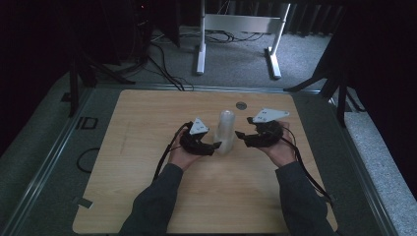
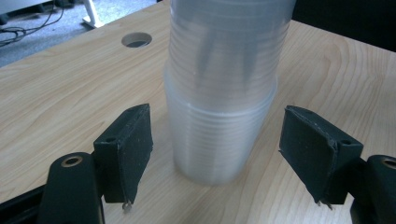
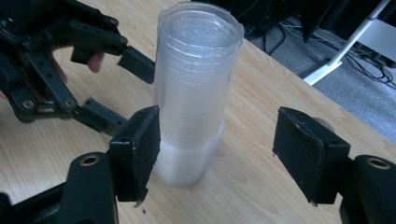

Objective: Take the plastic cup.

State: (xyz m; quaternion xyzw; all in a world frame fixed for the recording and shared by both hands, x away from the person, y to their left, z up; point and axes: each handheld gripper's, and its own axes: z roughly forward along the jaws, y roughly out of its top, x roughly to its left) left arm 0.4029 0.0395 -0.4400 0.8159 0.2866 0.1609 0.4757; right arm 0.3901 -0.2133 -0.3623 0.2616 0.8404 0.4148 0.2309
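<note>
Flanking the stack of clear plastic cups upright mid-table, I keep the left gripper and right gripper on either side. Both sets of fingers are spread, their pads clear of the stack between them.

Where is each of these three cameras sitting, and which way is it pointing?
High view: above the person's side, facing forward and down on the wooden table; shows both forearms, the left gripper and right gripper.
Left gripper view: rides on that gripper, facing along its open jaws at the lower part of the stack of clear cups.
Right gripper view: rides on the right gripper, jaws open, facing the stack with the left gripper beyond.
All three views share the stack and the table.
</note>
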